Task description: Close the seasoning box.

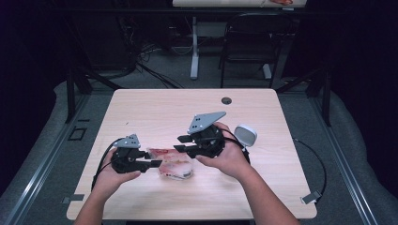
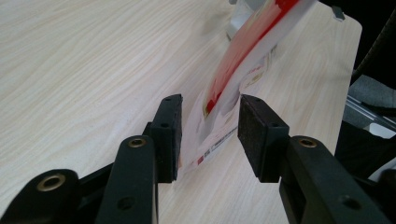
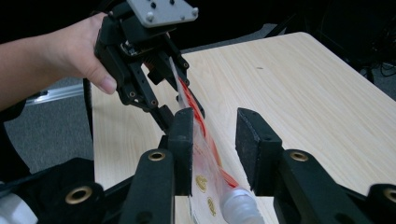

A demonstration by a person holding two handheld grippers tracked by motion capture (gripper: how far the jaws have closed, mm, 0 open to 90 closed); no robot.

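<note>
Pouch (image 1: 174, 165): flat plastic, red-and-white print, clear spout at one end. Lies near the table's (image 1: 155, 108) front edge, a little left of centre, between the two hands.

Handling, as judged: light, soft film, likely slick; it will flop and sag if taken by one end only. The flat edge seams look the safest hold. The spout is stiffer but round and could slip from flat pads.

Left gripper (image 2: 210, 135): jaws apart, the pouch's left end standing edge-on in the gap. It lies close to the left pad (image 2: 169, 135), clear of the right pad. No grip.

Right gripper (image 3: 214, 149): jaws wide, with the spout end (image 3: 238, 203) of the pouch between them. The film leans against the left pad (image 3: 183, 149); the other pad stands clear. Not clamped.

White round device (image 1: 245, 136) sits on the table just right of the right hand.
</note>
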